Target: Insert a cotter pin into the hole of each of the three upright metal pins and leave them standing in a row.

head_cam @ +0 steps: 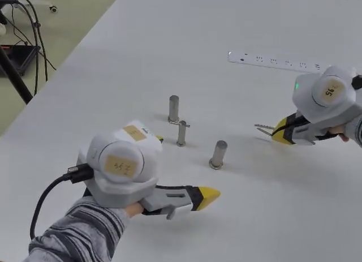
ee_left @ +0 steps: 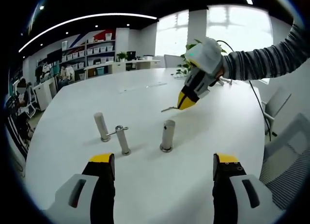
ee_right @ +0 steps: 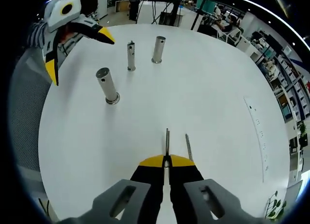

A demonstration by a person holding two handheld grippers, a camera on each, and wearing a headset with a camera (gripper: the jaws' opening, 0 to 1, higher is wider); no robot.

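This is an open-plan office. Past the large white bench (head_cam: 169, 35) stand shelves (ee_left: 82, 49) with storage boxes, a long desk (ee_left: 116, 65), and a potted plant (ee_left: 186, 64) before tall bright windows (ee_left: 232, 25). Curved strip lights (ee_left: 87, 18) run on a dark ceiling — grey office chairs (ee_left: 277, 102) stand beside the bench. A white power strip (head_cam: 274, 62) lies on it.

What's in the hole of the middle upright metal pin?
A thin metal cotter pin crosses the middle grey upright metal pin near its top; the hole itself is covered.
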